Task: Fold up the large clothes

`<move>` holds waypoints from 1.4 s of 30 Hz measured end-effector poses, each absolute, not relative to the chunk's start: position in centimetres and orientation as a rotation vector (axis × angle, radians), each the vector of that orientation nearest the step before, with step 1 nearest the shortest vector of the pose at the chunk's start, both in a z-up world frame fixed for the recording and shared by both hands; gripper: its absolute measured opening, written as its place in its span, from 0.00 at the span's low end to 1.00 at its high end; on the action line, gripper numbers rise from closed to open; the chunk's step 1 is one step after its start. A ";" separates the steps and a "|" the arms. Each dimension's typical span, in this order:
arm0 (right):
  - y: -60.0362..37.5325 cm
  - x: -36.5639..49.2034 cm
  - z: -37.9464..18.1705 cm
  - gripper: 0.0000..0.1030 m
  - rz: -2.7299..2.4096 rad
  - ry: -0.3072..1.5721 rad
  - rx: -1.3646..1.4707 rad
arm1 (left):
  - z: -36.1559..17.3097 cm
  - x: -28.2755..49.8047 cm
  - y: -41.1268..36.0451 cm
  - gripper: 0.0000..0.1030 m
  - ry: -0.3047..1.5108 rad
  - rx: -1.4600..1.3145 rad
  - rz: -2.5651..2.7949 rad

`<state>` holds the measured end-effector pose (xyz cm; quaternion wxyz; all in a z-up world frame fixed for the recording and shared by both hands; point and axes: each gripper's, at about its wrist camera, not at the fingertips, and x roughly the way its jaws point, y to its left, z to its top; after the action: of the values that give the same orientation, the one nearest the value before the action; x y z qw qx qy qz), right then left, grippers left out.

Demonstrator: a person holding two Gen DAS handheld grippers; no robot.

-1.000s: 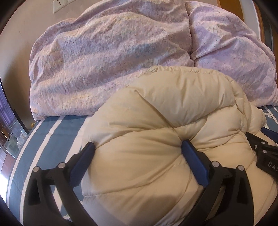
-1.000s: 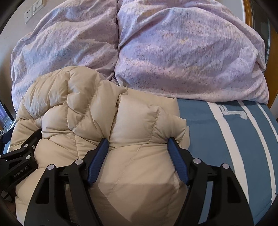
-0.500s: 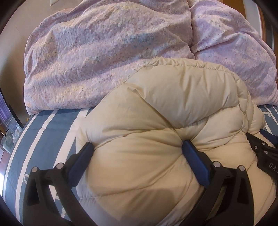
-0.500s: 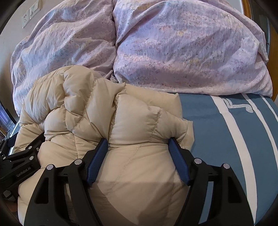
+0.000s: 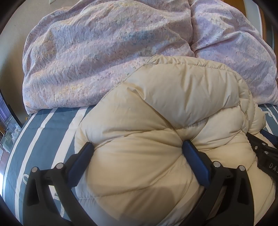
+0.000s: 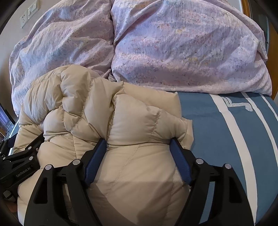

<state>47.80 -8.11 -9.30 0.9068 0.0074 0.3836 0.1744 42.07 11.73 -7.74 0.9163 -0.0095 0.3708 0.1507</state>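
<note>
A bulky cream puffer jacket [image 5: 156, 107] lies bunched on the bed, its far end against the duvet. In the left wrist view my left gripper [image 5: 136, 145] is shut on the jacket's left side, blue pads wide apart with a fat fold bulging between them. In the right wrist view my right gripper [image 6: 138, 149] holds the jacket's [image 6: 78, 107] right side; its pads [image 6: 180, 161] still press the fabric while the jaws are opening slightly. Each gripper shows at the edge of the other's view: the right gripper [image 5: 264, 153] and the left gripper [image 6: 17, 161].
A crumpled lilac duvet [image 5: 104, 52] [image 6: 182, 52] is heaped across the far end of the bed. The blue sheet with white stripes [image 5: 43, 135] [image 6: 225, 130] lies bare on both sides of the jacket. A wall socket [image 6: 28, 14] is at the top left.
Both views have crept a touch towards the duvet with the jacket. Both grips on the jacket look the same.
</note>
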 end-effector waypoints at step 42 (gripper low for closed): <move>-9.5 36.0 -9.3 0.47 0.520 0.791 -0.147 | -8.2 31.9 7.9 0.98 0.796 0.179 0.199</move>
<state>36.01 -9.51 -9.26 0.8875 -0.0706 0.3803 0.2502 31.88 7.88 -8.21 0.9132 0.0870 0.3863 0.0968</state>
